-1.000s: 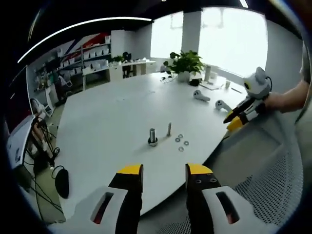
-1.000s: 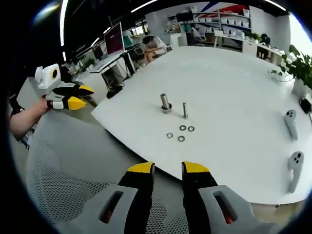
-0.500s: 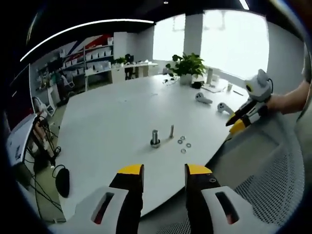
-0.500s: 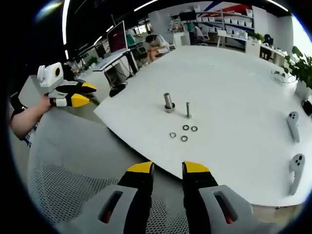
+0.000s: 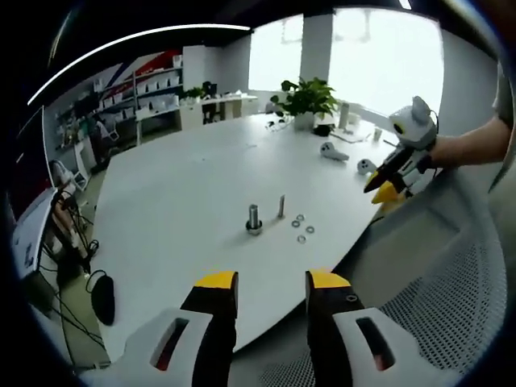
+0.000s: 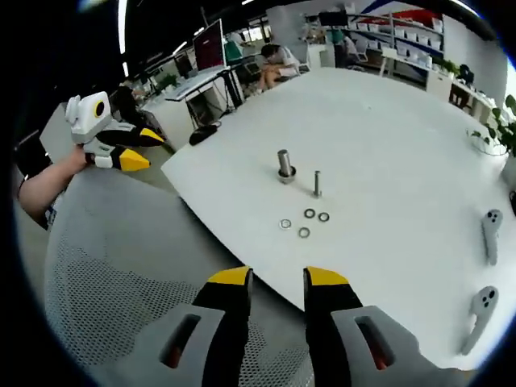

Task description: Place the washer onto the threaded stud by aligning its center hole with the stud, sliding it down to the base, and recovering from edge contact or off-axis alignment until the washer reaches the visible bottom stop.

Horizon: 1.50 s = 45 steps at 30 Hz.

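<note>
We hold both tongs back from the white round desk (image 5: 177, 201), over the grey mesh chair (image 6: 105, 290); the left tongs (image 5: 270, 284) and the right tongs (image 6: 276, 280) each stand with jaws parted by a narrow gap and nothing between them. Against a second ago, the right tongs have drifted a little closer in beside the desk edge, as the left gripper view shows, while the hardware lies just where it was, so we judge the approach barely begun and no washer picked yet. Well ahead of the tongs, four small silver metal washers (image 6: 304, 222) lie flat in a loose cluster, thin rings with open centres. Just beyond them stands the slim upright threaded stud (image 6: 317, 184), bare down to its base, and beside it a thicker steel bolt in a nut (image 6: 285, 165).
</note>
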### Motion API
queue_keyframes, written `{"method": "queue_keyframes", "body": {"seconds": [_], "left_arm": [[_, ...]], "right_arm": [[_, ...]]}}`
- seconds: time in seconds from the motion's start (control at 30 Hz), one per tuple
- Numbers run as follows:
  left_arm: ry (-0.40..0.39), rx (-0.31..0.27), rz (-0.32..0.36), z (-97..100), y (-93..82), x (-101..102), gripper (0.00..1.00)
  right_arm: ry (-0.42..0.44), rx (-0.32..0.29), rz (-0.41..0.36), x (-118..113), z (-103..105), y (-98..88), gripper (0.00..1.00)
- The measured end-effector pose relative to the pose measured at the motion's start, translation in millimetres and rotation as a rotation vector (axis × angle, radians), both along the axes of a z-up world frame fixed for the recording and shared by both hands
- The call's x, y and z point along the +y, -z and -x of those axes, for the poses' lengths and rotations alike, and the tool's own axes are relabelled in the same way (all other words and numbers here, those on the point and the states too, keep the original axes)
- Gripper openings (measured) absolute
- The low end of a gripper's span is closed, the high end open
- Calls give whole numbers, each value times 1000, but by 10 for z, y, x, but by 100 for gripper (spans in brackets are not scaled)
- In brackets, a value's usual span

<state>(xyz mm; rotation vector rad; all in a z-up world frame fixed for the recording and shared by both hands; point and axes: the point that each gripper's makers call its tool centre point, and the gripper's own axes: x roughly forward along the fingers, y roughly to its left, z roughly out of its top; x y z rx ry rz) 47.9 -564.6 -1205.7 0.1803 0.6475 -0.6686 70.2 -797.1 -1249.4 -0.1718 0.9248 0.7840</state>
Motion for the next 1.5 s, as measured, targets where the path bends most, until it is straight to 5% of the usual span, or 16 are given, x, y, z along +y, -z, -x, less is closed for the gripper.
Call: {"method": "queue_keyframes", "body": {"seconds": [0.3, 0.53, 0.63, 0.77, 1.1, 1.5], "left_arm": [[4, 9, -5, 10, 22, 7, 31], [-23, -3, 1, -17, -1, 51, 31], [-15, -3, -10, -9, 9, 44, 30], [-16, -6, -8, -12, 2, 48, 30], [-21, 5, -11, -10, 28, 64, 29], [-10, 6, -14, -5, 35, 50, 29]], "right_arm": [[-137, -47, 83, 239, -338, 243, 27], [-265, -12, 203, 387, -423, 635, 26], [-291, 4, 197, 487, -430, 703, 26], [-419, -18, 273, 569, -439, 852, 26], [-474, 32, 315, 719, -504, 1164, 25], [-526, 23, 353, 791, -533, 1232, 23]]}}
